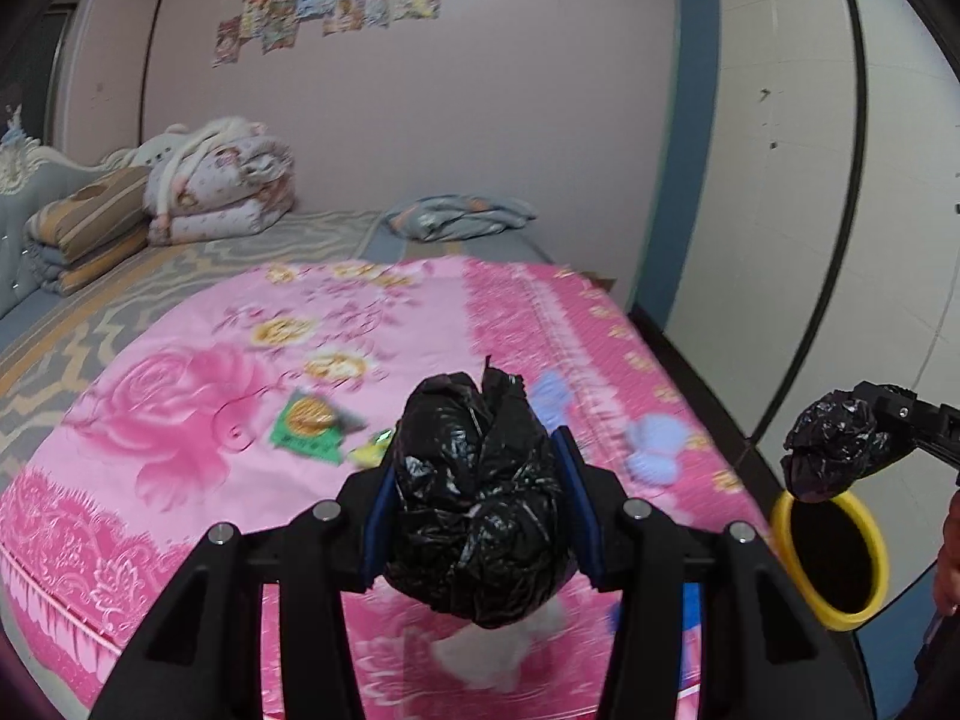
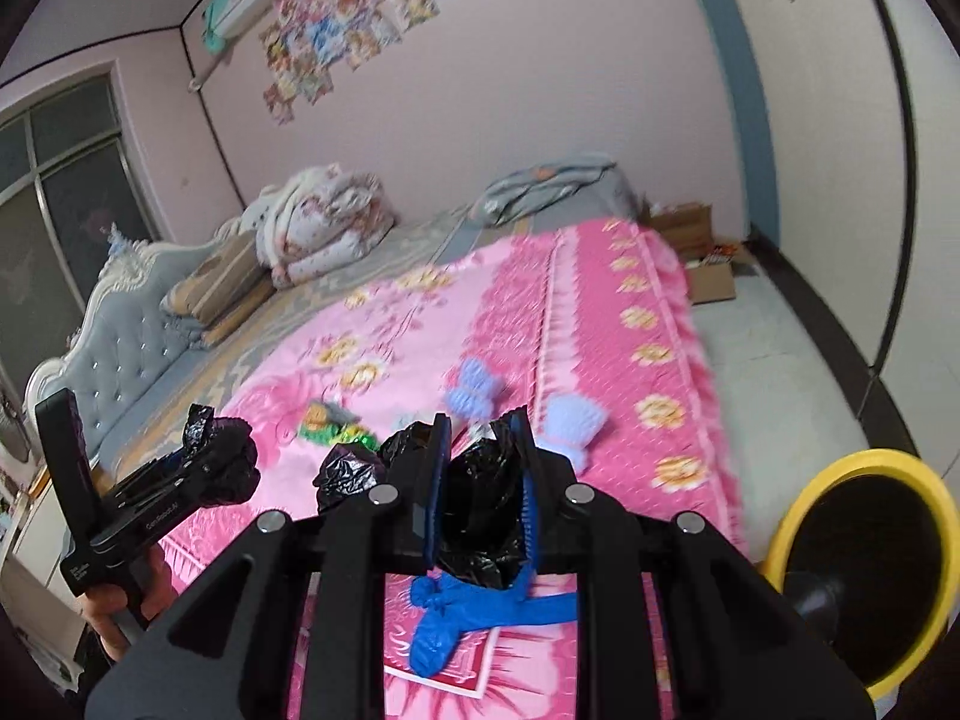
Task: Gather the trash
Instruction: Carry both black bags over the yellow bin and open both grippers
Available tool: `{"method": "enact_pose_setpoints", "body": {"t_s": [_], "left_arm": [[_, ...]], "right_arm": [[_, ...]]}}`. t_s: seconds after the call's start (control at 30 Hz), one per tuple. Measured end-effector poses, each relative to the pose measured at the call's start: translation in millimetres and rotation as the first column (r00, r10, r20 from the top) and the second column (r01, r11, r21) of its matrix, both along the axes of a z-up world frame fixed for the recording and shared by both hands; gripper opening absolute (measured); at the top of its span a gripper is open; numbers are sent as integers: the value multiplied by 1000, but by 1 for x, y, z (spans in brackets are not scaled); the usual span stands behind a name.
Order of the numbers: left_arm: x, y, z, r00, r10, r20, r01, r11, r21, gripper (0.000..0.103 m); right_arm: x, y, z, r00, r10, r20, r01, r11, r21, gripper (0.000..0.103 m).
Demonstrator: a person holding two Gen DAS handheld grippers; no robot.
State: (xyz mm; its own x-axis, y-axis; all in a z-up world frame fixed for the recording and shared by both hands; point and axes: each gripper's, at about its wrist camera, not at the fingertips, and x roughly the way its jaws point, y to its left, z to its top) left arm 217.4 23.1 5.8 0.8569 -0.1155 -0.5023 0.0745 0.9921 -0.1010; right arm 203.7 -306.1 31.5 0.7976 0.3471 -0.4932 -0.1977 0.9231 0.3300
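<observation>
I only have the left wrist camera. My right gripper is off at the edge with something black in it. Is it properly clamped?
Observer: Yes. The right wrist view shows the right gripper shut on crumpled black plastic, pinched between its blue pads.
Operator: Any trash under that gripper that I can't make out?
Observer: A crumpled blue glove lies on the pink sheet just below it.
Operator: Is the yellow bin empty?
Observer: No, or so it seems. Inside the yellow bin there is a dark rounded thing; I cannot tell what it is.
</observation>
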Motion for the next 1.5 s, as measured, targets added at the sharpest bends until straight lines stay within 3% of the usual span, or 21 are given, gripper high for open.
{"method": "enact_pose_setpoints", "body": {"t_s": [0.27, 0.43, 0.63, 0.8, 1.1, 1.23, 1.5], "left_arm": [[7, -58, 40, 994, -99, 37, 99, 995, -9, 45], [14, -101, 66, 981, -184, 61, 186, 982, -16, 45], [21, -153, 86, 960, -264, 88, 265, 964, 2, 45], [28, -201, 97, 935, -341, 101, 343, 939, -6, 45], [47, -264, 64, 905, -425, 35, 425, 905, 6, 45], [58, -293, 35, 880, -476, -14, 476, 880, -4, 45], [81, -352, -30, 830, -547, -105, 550, 835, 2, 45]], "right_arm": [[-22, -62, 39, 989, -132, 60, 131, 991, 13, 19], [-38, -104, 60, 967, -237, 94, 237, 971, 13, 19], [-63, -154, 81, 922, -363, 131, 366, 930, 2, 19], [-87, -179, 87, 867, -461, 188, 477, 877, -49, 19], [-104, -217, 59, 769, -597, 228, 629, 770, -108, 19], [-100, -240, 30, 734, -649, 203, 677, 725, -128, 19], [-88, -271, -39, 694, -713, 99, 717, 676, -170, 19]]}}
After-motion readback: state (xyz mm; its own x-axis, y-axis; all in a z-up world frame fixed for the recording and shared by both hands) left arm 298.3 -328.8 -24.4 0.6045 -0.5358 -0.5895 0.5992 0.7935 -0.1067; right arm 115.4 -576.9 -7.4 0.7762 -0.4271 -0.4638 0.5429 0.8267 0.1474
